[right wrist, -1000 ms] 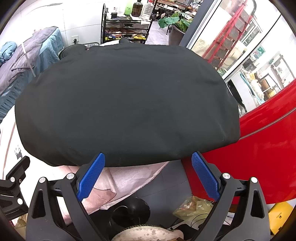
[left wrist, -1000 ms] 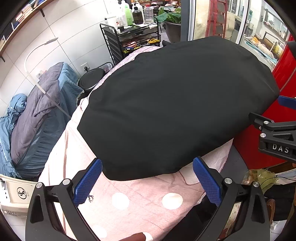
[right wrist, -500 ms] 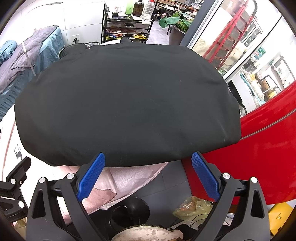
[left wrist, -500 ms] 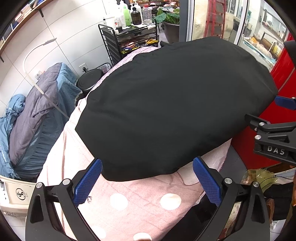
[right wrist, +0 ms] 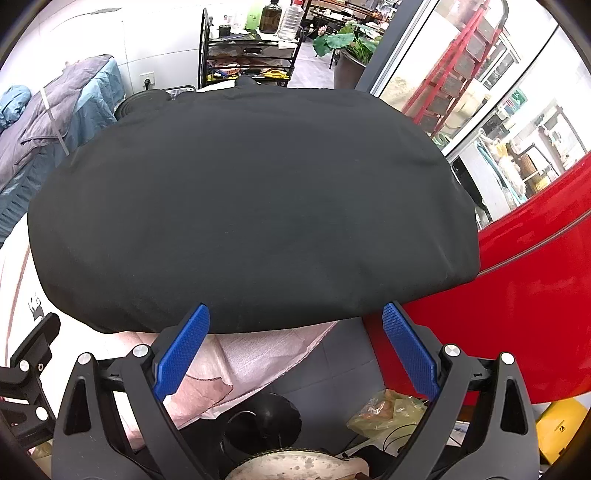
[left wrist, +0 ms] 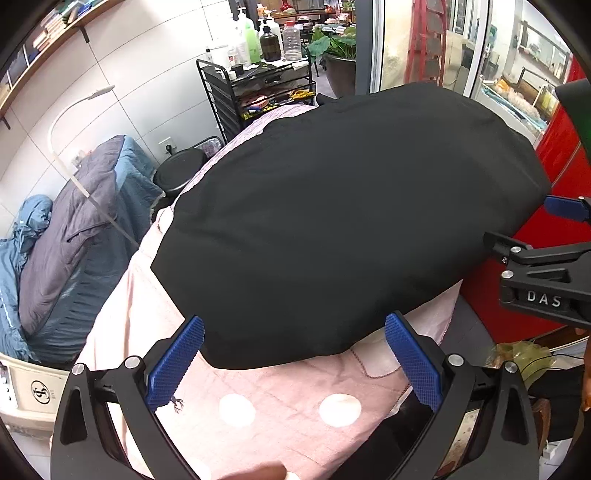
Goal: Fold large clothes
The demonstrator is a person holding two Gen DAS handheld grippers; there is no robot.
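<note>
The black garment (left wrist: 343, 221) lies flat and smooth on the pink cover (left wrist: 280, 402), its near edge right between the wide, empty jaws of the left gripper (left wrist: 293, 363) and right gripper (right wrist: 295, 350), so more folds probably remain.

This looks like a lived-in back room of a shop or studio, part home and part storage. A black wire rack (left wrist: 258, 99) stands against the white tiled wall, stacked with bottles (left wrist: 271, 44) and small clutter. Quilted blue and grey bedding (left wrist: 74, 221) is heaped to one side, and a wooden wall shelf (left wrist: 48, 33) holds books. Behind glass doors (right wrist: 498, 92) stand a red ladder (right wrist: 454, 74), a potted plant (right wrist: 347, 40) and further shelves of goods.
</note>
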